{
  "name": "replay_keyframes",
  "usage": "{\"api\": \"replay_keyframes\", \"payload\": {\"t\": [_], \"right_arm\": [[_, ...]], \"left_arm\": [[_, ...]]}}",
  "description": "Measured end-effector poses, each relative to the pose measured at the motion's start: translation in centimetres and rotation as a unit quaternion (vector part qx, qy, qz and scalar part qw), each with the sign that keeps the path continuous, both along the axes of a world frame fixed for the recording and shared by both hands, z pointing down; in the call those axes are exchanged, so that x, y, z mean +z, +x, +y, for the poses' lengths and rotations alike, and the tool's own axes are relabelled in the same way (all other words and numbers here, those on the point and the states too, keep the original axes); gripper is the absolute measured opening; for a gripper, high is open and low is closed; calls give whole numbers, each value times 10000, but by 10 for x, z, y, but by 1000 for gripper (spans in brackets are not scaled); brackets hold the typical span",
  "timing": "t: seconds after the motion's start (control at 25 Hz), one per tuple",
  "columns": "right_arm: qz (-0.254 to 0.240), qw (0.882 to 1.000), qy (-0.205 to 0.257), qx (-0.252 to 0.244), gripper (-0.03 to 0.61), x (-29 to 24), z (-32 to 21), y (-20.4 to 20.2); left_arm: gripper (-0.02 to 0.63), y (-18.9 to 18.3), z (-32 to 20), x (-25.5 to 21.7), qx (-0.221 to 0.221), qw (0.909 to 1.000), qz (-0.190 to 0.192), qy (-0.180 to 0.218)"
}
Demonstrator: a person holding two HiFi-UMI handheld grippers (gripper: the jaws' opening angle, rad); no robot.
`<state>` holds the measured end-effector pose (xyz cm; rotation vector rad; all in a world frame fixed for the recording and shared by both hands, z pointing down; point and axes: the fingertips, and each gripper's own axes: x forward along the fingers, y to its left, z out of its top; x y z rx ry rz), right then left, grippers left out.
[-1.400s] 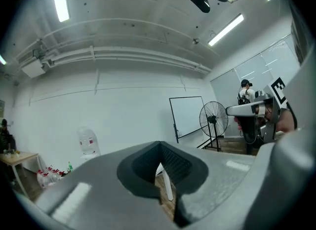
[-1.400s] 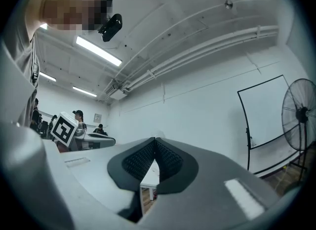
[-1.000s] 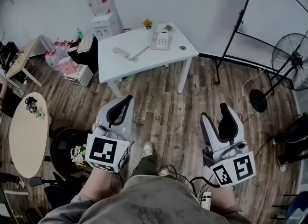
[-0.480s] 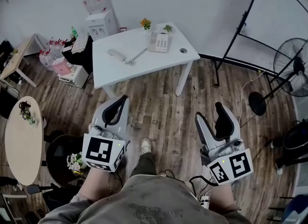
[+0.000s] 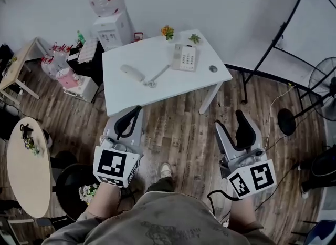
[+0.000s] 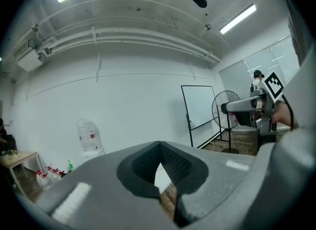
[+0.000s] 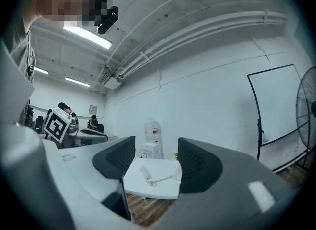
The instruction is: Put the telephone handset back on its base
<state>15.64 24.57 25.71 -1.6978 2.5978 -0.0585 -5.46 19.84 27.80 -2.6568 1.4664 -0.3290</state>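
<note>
The white handset lies on the white table, left of the telephone base, and a coiled cord joins the two. Both grippers hover over the wooden floor, well short of the table. My left gripper is shut with nothing in it; its tips meet in the left gripper view. My right gripper is open and empty. Between its jaws in the right gripper view the handset shows, far off on the table.
A water dispenser stands behind the table's left end, with clutter and bags beside it. Two small plants sit at the table's back edge. A round beige table and black chair are at left; a whiteboard stand and fan at right.
The table with the phone has come nearer and shifted right in the head view. Both grippers keep their poses: left shut, right open.
</note>
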Motion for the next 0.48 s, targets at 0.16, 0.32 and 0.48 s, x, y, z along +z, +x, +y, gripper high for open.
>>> {"api": "replay_keyframes", "payload": {"t": [0.16,0.32,0.48], "right_arm": [[62,10000,-33,-22,291,0,-55,-22],[121,9998,-107,-101,295,5,-93,-41],[217,9994,-206,-180,298,6,-117,-59]], "left_arm": [[1,-24,-54,2,-30,10000,-29,-10],[1,-42,-91,5,-83,10000,0,4],[0,-57,-114,8,-101,9998,138,-81]]}}
